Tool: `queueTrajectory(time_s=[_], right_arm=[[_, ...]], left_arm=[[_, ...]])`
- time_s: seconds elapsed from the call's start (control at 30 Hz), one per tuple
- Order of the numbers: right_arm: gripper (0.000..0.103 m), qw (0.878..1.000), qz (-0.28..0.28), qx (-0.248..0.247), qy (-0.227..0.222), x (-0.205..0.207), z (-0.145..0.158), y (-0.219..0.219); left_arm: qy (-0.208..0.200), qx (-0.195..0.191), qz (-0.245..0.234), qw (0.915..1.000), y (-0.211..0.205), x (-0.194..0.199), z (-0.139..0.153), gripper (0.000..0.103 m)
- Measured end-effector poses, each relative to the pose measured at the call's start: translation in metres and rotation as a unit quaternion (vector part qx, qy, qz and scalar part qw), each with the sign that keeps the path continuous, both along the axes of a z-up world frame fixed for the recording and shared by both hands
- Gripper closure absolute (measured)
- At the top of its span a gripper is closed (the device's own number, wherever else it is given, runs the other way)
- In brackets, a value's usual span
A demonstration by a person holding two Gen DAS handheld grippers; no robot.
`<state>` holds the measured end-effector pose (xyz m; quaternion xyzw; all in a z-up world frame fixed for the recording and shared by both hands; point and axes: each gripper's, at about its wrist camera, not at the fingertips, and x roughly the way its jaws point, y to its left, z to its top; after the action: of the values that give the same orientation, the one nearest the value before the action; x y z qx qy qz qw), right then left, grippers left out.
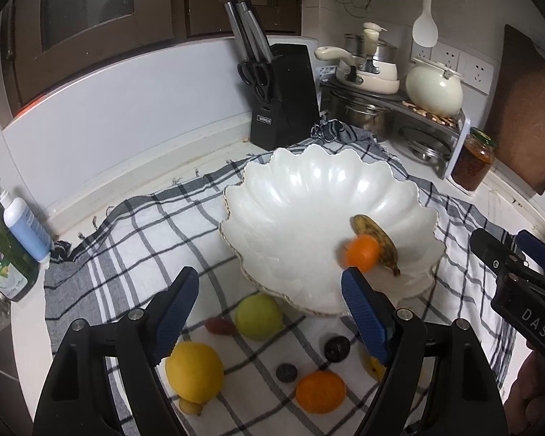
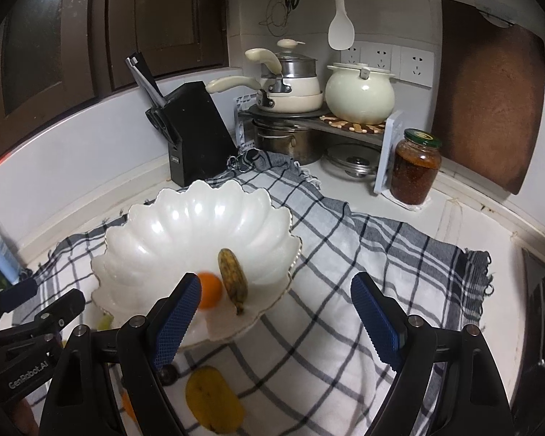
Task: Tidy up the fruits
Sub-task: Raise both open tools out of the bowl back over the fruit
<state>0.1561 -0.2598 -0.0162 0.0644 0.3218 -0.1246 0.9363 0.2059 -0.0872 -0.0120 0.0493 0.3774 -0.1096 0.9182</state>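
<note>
A white scalloped bowl (image 1: 309, 196) sits on a checked cloth (image 1: 134, 225) and holds a spotted banana (image 1: 378, 241) and a blurred orange (image 1: 361, 252). On the cloth in front lie a lemon (image 1: 194, 372), a green apple (image 1: 258, 316), a second orange (image 1: 320, 391), a red fruit (image 1: 219, 326) and two dark plums (image 1: 336, 348). My left gripper (image 1: 269, 316) is open and empty above these fruits. My right gripper (image 2: 278, 319) is open and empty at the bowl's (image 2: 185, 225) near rim, above a yellow fruit (image 2: 214, 403); it also shows in the left wrist view (image 1: 516, 254).
A black knife block (image 1: 285, 98), stacked pots on a rack (image 1: 374, 83), a cream pot (image 1: 434, 87) and a jar (image 1: 472, 160) stand at the back. A brown cutting board (image 2: 487, 101) leans on the right wall. Soap bottles (image 1: 14, 232) stand at the left.
</note>
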Motion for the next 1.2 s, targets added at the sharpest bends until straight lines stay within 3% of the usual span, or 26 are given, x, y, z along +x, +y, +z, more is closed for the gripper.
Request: queueTrajectory(time_s=[1.2], right_arm=[[0.018, 0.999, 0.017, -0.004, 0.028, -0.051, -0.055, 0.007]], left_arm=[[0.010, 0.006, 0.005, 0.9999, 0.002, -0.050, -0.057, 0.022]])
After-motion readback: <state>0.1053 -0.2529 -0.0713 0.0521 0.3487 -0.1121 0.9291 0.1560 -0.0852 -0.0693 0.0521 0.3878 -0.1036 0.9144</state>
